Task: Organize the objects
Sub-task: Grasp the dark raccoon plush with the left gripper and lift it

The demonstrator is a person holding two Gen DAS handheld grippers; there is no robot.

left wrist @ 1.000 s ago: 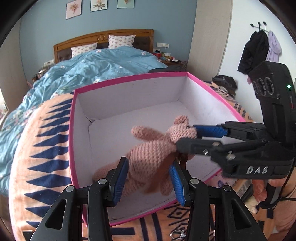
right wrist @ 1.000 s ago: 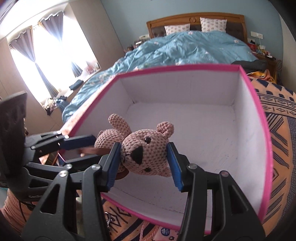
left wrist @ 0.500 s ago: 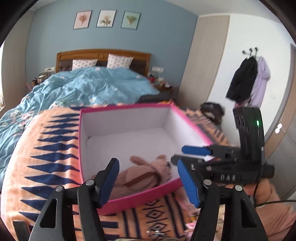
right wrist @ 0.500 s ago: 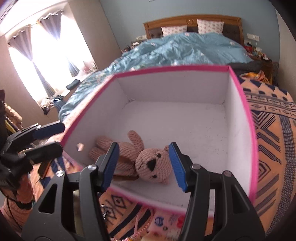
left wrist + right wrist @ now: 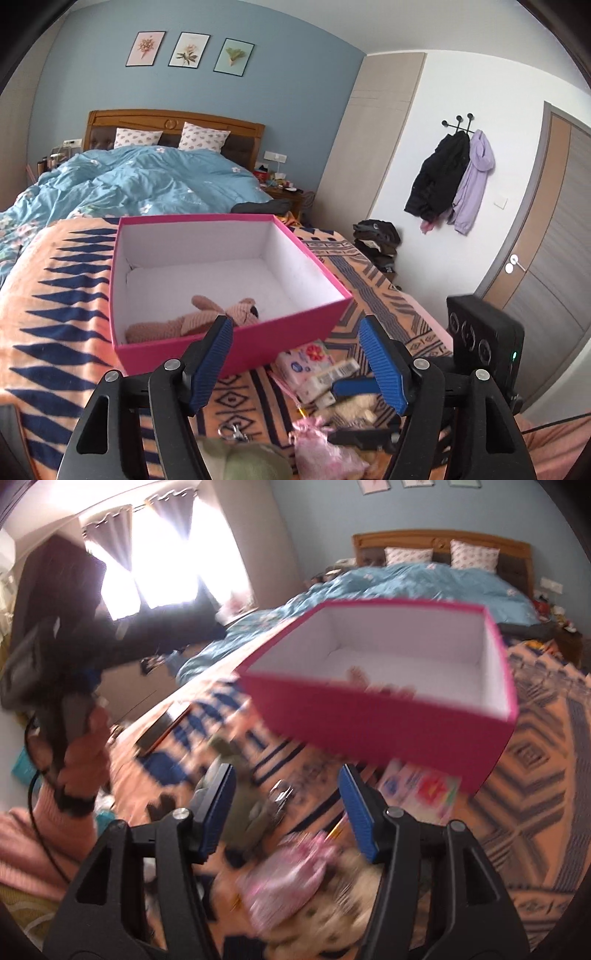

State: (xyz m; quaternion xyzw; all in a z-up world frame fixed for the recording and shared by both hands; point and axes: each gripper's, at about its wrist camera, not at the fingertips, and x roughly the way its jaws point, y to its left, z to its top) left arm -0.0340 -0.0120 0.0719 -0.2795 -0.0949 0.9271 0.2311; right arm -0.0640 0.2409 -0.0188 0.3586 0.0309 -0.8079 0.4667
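A pink knitted teddy bear (image 5: 207,319) lies inside the open pink box (image 5: 236,350) on the patterned blanket; the box also shows in the right wrist view (image 5: 369,716). My left gripper (image 5: 299,363) is open and empty, raised in front of the box. My right gripper (image 5: 288,808) is open and empty, low over loose items in front of the box: a pink pouch (image 5: 284,871), tissue packs (image 5: 314,362) and a green plush (image 5: 243,461). The right wrist view is blurred.
The box sits on an orange and navy patterned blanket (image 5: 48,302) over a bed with a blue duvet (image 5: 129,177). A phone or tablet (image 5: 162,727) lies at the blanket's left edge. Coats (image 5: 450,181) hang on the right wall.
Both grippers let go of the teddy bear, which now lies in the box. Both pulled back and away from the box; the right one dropped low over the loose items.
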